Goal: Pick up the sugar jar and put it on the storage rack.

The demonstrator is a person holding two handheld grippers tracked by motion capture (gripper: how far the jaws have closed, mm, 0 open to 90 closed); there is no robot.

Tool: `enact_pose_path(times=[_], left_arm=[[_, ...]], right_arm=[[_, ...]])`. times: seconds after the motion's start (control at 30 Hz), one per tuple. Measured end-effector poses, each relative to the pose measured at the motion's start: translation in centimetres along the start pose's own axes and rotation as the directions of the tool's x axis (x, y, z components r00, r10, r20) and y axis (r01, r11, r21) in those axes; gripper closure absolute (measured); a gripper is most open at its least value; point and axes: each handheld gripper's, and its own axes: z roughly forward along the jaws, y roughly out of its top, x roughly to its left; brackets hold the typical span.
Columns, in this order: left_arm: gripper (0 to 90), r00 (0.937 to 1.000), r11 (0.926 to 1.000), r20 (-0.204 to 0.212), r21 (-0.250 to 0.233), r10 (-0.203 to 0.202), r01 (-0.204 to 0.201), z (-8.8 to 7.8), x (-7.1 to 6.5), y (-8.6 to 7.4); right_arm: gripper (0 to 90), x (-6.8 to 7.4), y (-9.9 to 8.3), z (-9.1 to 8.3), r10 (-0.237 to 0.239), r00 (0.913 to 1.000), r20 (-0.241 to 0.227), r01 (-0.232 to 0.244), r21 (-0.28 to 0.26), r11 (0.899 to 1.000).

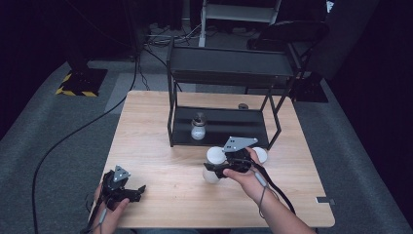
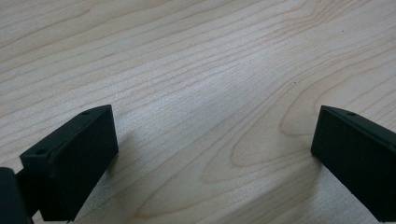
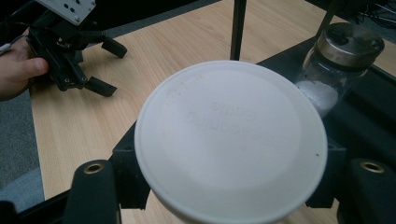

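Note:
My right gripper is shut on the body of a white round container, just in front of the black rack. In the right gripper view its flat white lid sits above and between the jaws of the right gripper. A glass jar with a metal cap and white powder stands on the rack's lower shelf, also the glass jar to the right of the lid. My left gripper rests at the table's front left, open with nothing between its fingers, over bare wood.
A second white container stands behind my right hand by the rack's front leg. The wooden table ends close to the left gripper and the hand on it. Cables trail across the grey floor.

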Motion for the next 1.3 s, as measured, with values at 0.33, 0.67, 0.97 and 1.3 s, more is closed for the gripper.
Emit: enact_pose_path(times=[0.33, 0.67, 0.97, 1.3], left_arm=[[0.6, 1.0000, 1.0000, 0.000, 0.001, -0.001, 0.001, 0.0, 0.0, 0.0], [0.6, 1.0000, 1.0000, 0.000, 0.000, 0.000, 0.000, 0.0, 0.0, 0.0], [0.6, 1.0000, 1.0000, 0.000, 0.000, 0.000, 0.000, 0.0, 0.0, 0.0], [0.6, 1.0000, 1.0000, 0.000, 0.001, -0.001, 0.001, 0.0, 0.0, 0.0]], right_arm=[[34.0, -0.6, 0.8, -0.6, 0.004, 1.0000, 0.004, -0.004, -0.009, 1.000], [33.9, -1.0, 1.9, -1.1, -0.005, 0.9999, 0.016, 0.006, -0.008, 1.000], [33.9, -1.7, 2.5, -1.8, 0.009, 0.9996, 0.026, -0.008, -0.022, 1.000], [33.9, -2.2, 3.3, -2.0, 0.012, 0.9991, 0.041, -0.011, -0.029, 1.000]])
